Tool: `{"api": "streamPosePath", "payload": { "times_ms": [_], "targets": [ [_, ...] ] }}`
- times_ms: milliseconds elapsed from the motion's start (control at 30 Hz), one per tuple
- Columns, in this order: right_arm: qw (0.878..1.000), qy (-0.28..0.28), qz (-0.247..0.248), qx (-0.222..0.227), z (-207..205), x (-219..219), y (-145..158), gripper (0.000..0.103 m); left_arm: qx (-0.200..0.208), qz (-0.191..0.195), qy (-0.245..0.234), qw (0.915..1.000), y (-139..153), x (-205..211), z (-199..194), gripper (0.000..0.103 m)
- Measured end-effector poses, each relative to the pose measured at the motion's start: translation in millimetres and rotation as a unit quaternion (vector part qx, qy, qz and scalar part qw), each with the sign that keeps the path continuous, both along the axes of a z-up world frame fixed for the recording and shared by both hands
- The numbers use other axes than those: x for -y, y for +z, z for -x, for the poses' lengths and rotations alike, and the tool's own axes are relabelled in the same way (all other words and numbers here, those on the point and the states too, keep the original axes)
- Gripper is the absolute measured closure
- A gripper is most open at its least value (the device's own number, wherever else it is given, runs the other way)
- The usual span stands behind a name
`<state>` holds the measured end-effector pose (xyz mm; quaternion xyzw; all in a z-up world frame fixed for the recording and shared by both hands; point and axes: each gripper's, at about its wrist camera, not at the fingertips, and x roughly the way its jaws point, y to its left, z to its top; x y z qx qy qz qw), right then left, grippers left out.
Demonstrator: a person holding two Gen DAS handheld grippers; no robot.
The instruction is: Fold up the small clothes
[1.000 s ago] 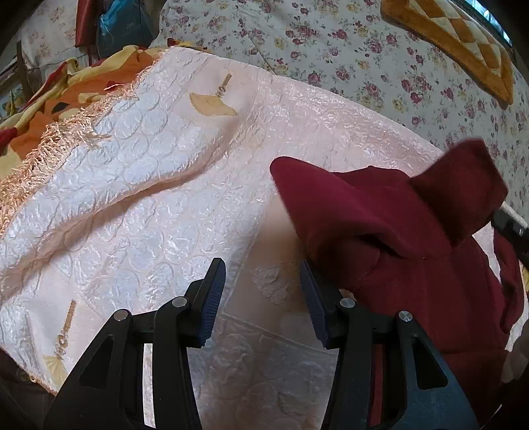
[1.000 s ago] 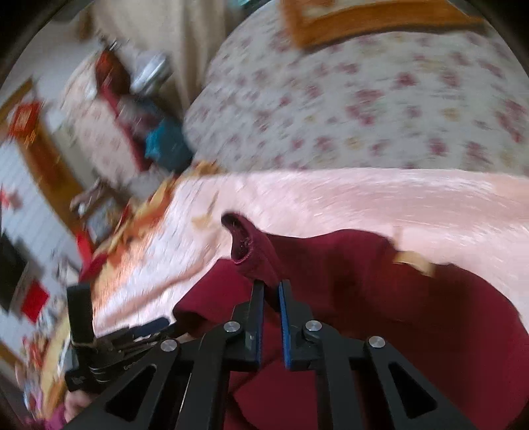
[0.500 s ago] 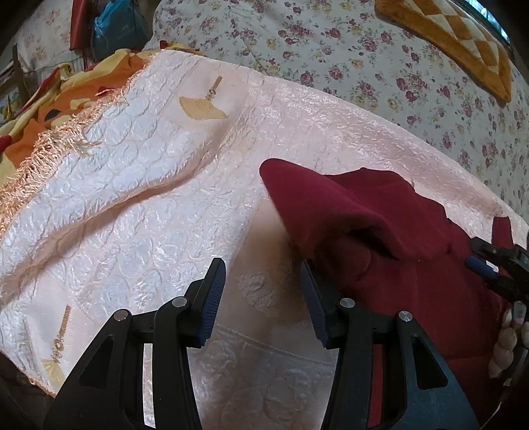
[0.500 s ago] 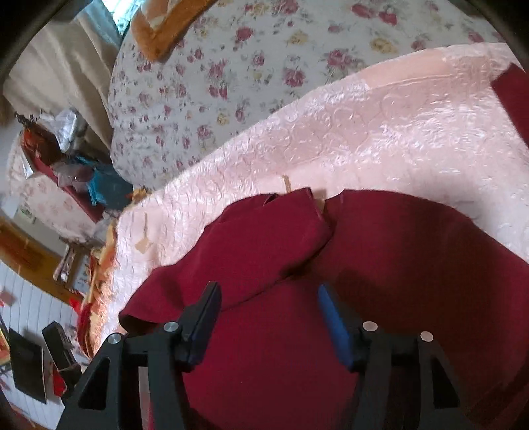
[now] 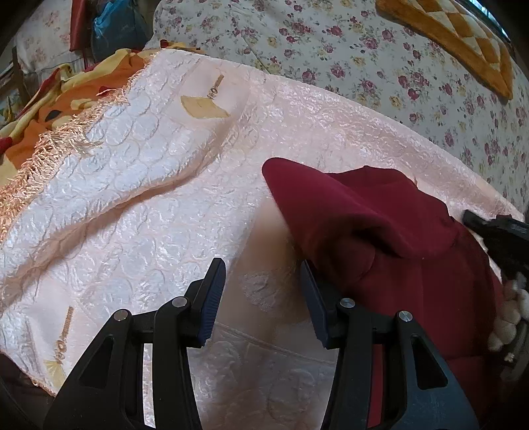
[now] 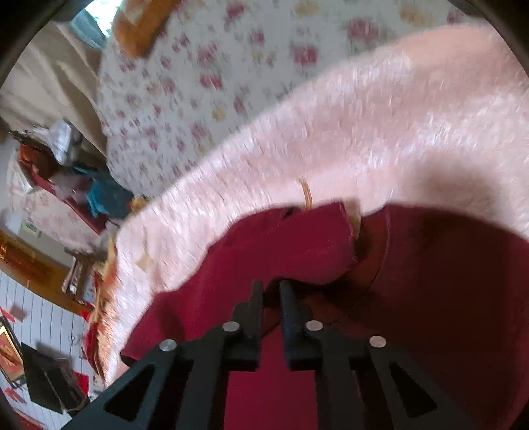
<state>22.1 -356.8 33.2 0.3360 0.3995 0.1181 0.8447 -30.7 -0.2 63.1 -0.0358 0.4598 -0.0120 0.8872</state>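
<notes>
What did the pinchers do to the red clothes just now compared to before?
The right tool let go of the red garment, dropped its folded flap onto it, came lower and snapped shut again over the cloth; whether it pinches any is unclear. The left tool stayed open in place above the pink cover.

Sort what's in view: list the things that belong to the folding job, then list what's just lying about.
Job:
dark red garment
left gripper, open beside it
right gripper, shut
pink quilted cover beneath

Lying about:
floral bedspread
orange-yellow checked mat
orange patterned blanket
blue bag
</notes>
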Motion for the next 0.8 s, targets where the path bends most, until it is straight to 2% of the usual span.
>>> {"api": "streamPosePath", "payload": {
  "times_ms": [133, 200, 300, 467, 500, 567, 600, 633, 800],
  "targets": [
    [0.999, -0.013, 0.003, 0.039, 21.9, 16.3, 28.6, 0.101, 0.003, 0.004, 0.004, 1.0000, 2.4, 1.3, 2.3, 0.056],
    [1.000, -0.001, -0.008, 0.019, 25.5, 20.6, 27.4, 0.101, 0.004, 0.007, 0.003, 1.0000, 3.1, 3.0, 4.2, 0.056],
    [1.000, 0.007, 0.006, -0.028, 25.4, 15.3, 12.7, 0.100, 0.004, 0.007, 0.002, 1.0000, 3.3, 6.0, 7.1, 0.056],
    [0.998, 0.000, -0.019, -0.054, 11.3, 12.8, -11.8, 0.098, -0.001, 0.006, -0.002, 1.0000, 2.3, 4.4, 7.7, 0.056],
    [0.998, 0.001, -0.022, -0.063, 6.1, 11.7, -16.0, 0.095, -0.002, 0.007, -0.001, 1.0000, 2.6, 2.9, 7.1, 0.056],
    [0.997, -0.001, -0.032, -0.075, 1.0, 12.1, -22.3, 0.083, -0.001, 0.013, 0.001, 0.9999, 3.4, -0.7, 6.8, 0.056],
    [0.997, -0.008, -0.039, -0.073, 2.0, 14.2, -24.0, 0.066, 0.000, 0.014, 0.002, 0.9999, 3.6, -1.2, 6.6, 0.056],
    [0.997, -0.012, -0.045, -0.065, 3.9, 16.1, -24.2, 0.061, 0.001, 0.013, 0.002, 0.9999, 3.8, -1.6, 6.0, 0.056],
    [0.996, -0.016, -0.040, -0.077, 2.9, 18.3, -25.5, 0.061, 0.000, 0.019, 0.004, 0.9998, 2.7, 1.0, 4.2, 0.056]
  ]
}}
